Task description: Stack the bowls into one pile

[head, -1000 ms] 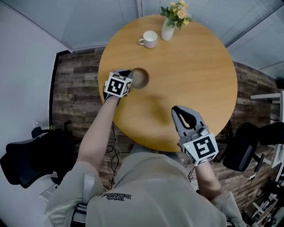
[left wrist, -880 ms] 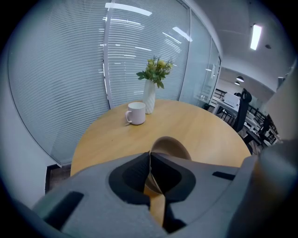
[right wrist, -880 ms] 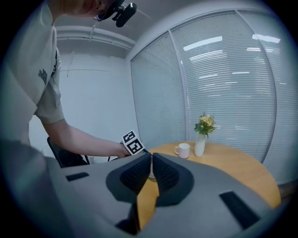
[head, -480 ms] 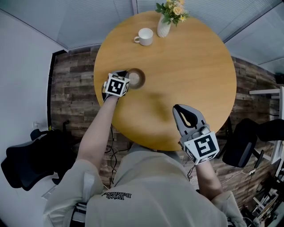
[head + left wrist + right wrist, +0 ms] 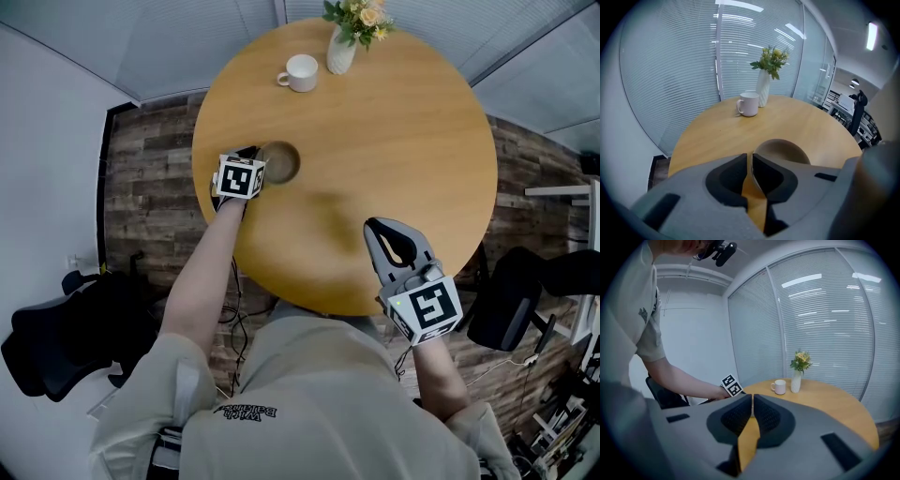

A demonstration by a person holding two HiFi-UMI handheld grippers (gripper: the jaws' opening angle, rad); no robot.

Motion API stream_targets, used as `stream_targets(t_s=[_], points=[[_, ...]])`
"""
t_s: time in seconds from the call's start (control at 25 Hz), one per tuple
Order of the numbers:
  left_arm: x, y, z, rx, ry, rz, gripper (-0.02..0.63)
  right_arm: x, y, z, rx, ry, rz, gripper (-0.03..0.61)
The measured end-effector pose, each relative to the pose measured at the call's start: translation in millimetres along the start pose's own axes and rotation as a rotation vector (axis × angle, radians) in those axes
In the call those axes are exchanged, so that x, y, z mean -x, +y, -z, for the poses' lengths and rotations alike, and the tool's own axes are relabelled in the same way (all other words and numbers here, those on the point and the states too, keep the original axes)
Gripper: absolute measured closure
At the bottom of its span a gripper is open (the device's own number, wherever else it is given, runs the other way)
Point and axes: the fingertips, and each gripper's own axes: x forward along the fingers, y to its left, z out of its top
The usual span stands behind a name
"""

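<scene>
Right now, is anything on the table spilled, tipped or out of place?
Nothing stands out. The bowl sits upright, its rim pinched by the left gripper. The white mug and the flower vase stand upright at the far edge of the table, and no spill shows.

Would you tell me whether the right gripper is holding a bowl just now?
No, the right gripper shows its jaws shut together with nothing between them.
</scene>
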Motion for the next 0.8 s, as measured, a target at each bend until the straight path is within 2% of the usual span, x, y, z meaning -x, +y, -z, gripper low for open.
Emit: stream_targets(t_s=[0.2,0.48,0.8], points=[[20.0,2.4,-14.3,0.025,-0.06,-0.038,0.584,3.4,-2.3,-2.3,-0.008,-0.013,-0.003,0.545],[67.0,-14.0,-48.8,0.023,-0.197,-0.05,0.584,16.4,-22.9,-22.4,0.007,-0.071,0.04,0.545],[149.1,-55.1,-107.2,-0.067,-0.375,-0.01,0.584,38.5,-43.7,-53.5,0.011,-0.161,0.097,0.545]])
